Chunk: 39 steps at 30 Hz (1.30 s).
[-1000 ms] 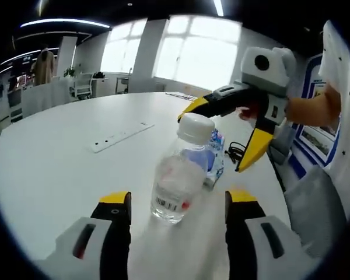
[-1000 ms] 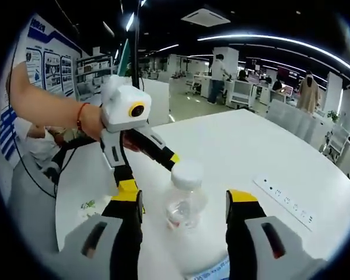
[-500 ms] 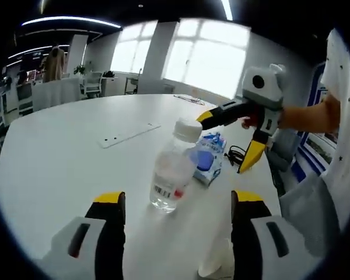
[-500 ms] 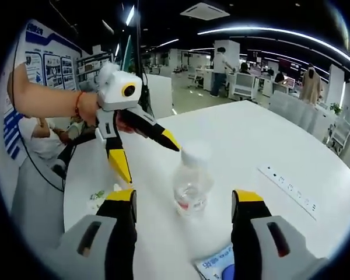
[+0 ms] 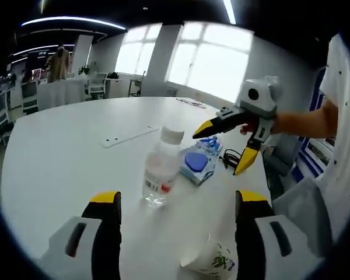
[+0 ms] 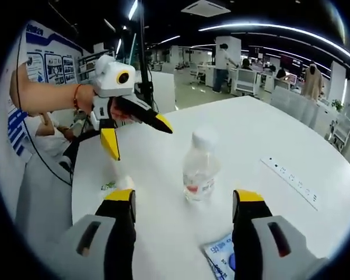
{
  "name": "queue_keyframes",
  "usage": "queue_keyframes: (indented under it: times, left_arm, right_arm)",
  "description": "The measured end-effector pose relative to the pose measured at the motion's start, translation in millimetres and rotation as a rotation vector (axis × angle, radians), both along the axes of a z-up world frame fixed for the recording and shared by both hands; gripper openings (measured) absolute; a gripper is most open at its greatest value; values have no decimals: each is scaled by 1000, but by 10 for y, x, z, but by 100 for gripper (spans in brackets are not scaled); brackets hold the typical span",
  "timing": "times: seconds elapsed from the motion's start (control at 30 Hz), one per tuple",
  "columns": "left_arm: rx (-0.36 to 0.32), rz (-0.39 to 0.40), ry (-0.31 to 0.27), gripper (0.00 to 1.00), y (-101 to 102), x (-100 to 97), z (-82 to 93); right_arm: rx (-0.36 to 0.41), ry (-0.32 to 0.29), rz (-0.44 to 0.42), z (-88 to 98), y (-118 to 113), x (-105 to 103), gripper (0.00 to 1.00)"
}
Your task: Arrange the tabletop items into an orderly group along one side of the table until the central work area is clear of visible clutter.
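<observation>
Round white table (image 5: 58, 157) in open office, bottle (image 5: 159, 168) standing, power strip (image 6: 290, 181) inset.

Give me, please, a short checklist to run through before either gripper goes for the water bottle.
1. Bottle upright on the table: ok.
2. Left gripper open, nothing between its jaws: ok.
3. Right gripper open, nothing held: ok.
4. Bottle free of both grippers, ahead of each pair of jaws: ok.
5. Neighbours clear of the bottle: tissue pack lies just beyond it, apart; crumpled wrapper lies near the left gripper: ok.
6. Cap screwed tight: cannot tell.
</observation>
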<state>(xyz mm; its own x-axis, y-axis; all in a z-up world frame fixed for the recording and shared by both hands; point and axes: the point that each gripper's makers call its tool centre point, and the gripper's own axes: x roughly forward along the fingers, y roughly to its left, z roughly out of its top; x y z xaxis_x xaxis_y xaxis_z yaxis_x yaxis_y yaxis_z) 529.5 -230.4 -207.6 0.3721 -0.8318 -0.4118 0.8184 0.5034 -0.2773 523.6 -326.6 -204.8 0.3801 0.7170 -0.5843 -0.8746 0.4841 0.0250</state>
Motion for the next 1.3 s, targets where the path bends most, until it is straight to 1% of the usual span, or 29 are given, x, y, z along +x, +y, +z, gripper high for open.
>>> queue_keyframes:
  times: [0.47,0.63,0.8,0.93,1.03,1.3]
  left_arm:
    - [-8,60,22,83,218,-331,9]
    - [-10,74,26,83,279,-426,12]
    - [-8,91,40,84,351,-528,-17]
    - [-6,105,50,83,407,-611,-32]
    - [-3,111,57,83,438,-671,-53]
    - [-5,144,71,83,521,-798,-72]
  right_arm:
    - [-11,57,47,-114,29,-307,64]
    - [-23,86,76,-217,42,-393,63]
    - [-39,121,125,-303,86,-505,60]
    - [-47,143,158,-368,134,-550,58]
    - [-54,159,203,-420,208,-607,57]
    - [-68,202,278,-559,384,-672,55]
